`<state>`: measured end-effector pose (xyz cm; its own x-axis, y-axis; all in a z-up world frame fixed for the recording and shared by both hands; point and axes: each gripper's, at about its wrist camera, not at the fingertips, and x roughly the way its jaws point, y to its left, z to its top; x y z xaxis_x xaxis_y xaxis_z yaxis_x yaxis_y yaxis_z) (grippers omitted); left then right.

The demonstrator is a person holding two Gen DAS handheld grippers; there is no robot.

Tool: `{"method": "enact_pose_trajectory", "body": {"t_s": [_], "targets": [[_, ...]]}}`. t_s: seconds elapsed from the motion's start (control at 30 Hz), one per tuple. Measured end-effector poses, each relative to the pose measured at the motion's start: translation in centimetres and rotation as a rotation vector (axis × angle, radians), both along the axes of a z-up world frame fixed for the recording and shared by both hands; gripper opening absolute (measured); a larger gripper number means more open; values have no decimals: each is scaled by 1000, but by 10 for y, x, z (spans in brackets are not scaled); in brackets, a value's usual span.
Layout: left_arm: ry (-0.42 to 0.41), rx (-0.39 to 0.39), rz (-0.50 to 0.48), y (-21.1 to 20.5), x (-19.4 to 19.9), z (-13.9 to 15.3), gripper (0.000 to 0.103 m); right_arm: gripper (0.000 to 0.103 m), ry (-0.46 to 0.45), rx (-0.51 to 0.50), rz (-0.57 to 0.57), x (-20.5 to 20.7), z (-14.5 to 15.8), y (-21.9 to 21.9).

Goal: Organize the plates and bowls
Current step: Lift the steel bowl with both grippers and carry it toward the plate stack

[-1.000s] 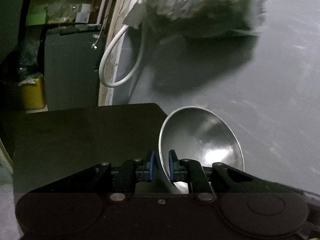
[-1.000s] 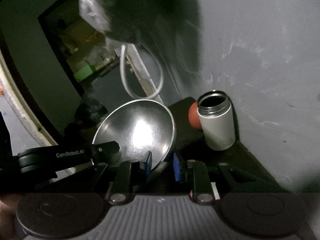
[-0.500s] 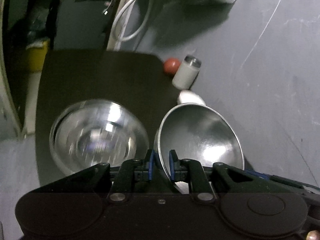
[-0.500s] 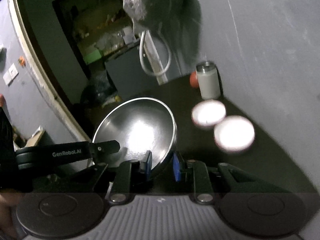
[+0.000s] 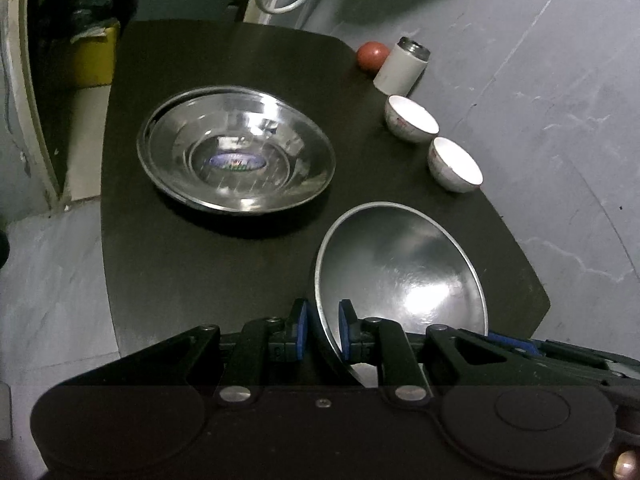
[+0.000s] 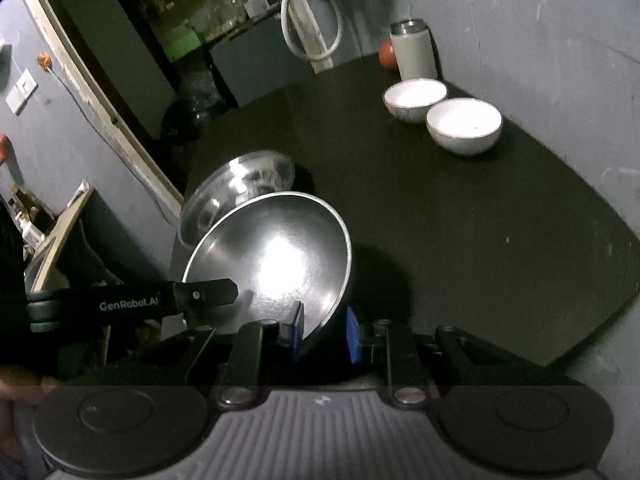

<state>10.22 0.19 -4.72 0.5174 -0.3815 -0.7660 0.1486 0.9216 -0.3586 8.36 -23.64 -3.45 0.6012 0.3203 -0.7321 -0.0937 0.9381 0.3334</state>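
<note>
— Gripping anything, were the tongs?

— Both were. The left gripper (image 5: 323, 330) was clenched on the rim of a steel bowl (image 5: 404, 276), one blue pad inside the rim and one outside. The right gripper (image 6: 323, 332) was clamped on the same bowl's opposite rim (image 6: 276, 264). It was tilted above the near part of the table (image 5: 168, 272), apart from the top.

— And farther out?

— A steel basin (image 5: 236, 150) sat on the table beyond the bowl, to the left in the left view, seemingly nested in a second one; I couldn't tell for sure. Two white bowls (image 5: 411, 119) (image 5: 455, 164) stood just beside each other at the wall-side edge. Past them stood a white flask (image 5: 402, 66), open-topped, with a red ball (image 5: 372, 55) beside it.

— Anything behind the table?

— A white hose loop (image 6: 310, 20) hung at the doorway.
</note>
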Motion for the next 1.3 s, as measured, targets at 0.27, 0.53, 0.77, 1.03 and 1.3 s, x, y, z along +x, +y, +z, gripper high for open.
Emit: {"method": "enact_pose_trajectory", "body": {"t_s": [0.27, 0.53, 0.77, 1.03, 1.3], "targets": [[34, 23, 9, -2, 6, -4, 17, 25, 41, -4, 6, 6, -7, 2], [50, 30, 16, -3, 10, -9, 17, 25, 57, -10, 12, 14, -9, 5], [40, 42, 15, -5, 10, -9, 21, 25, 54, -12, 14, 15, -10, 5], [31, 24, 52, 9, -2, -2, 30, 33, 27, -29, -5, 12, -7, 0], [-6, 6, 100, 25, -12, 8, 50, 48, -25, -37, -30, -3, 7, -10]]}}
